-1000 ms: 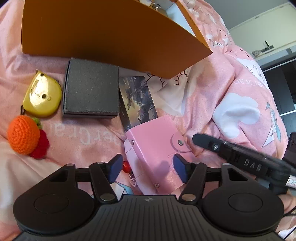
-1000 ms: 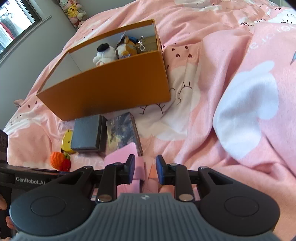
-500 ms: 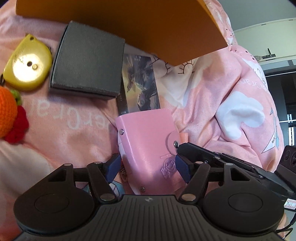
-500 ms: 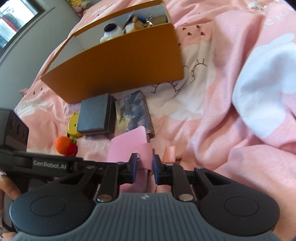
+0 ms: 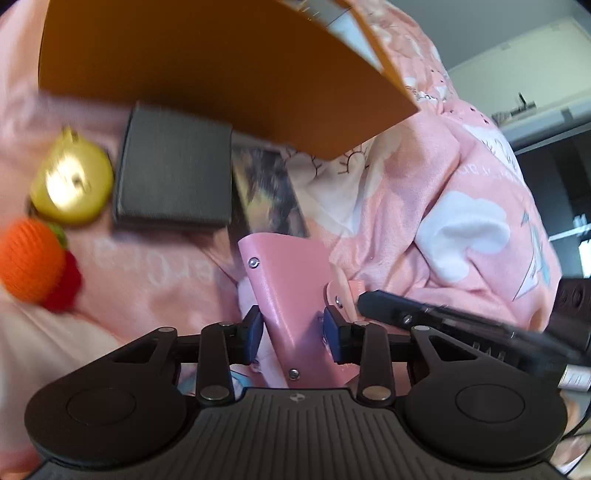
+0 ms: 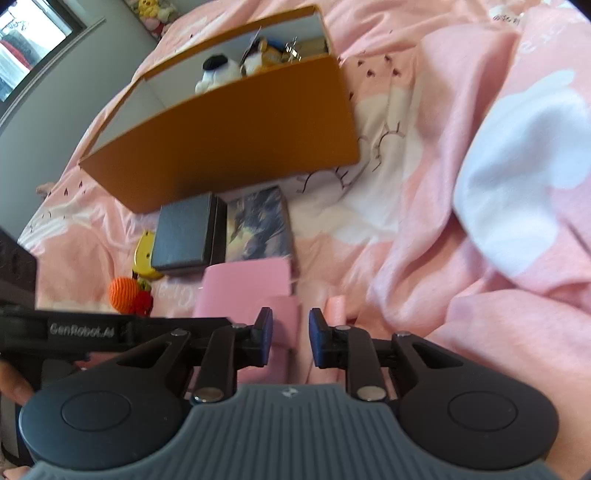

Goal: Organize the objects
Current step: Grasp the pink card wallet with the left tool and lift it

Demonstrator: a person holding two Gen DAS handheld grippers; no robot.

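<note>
Left wrist view: your left hand-held gripper [image 5: 293,330] is closing across the pink wallet [image 5: 291,291] lying on the bed [image 5: 424,206], while your right hand-held gripper [image 6: 290,336] opens slightly, freeing its flap for boxing.

Pink bedspread [image 6: 461,155] lying rumpled; grey wall [image 6: 44,88] standing behind; window [image 6: 26,48] letting daylight in; plush toys [image 6: 155,14] sitting beyond.

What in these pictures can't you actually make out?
- Box contents: right view shows toys only above its front wall; left view shows just that wall.
- Card cover: picture blurred.
- Yellow thing: half hidden by grey case; smeared in left view.
- Pink wallet: lower end behind left gripper.
</note>
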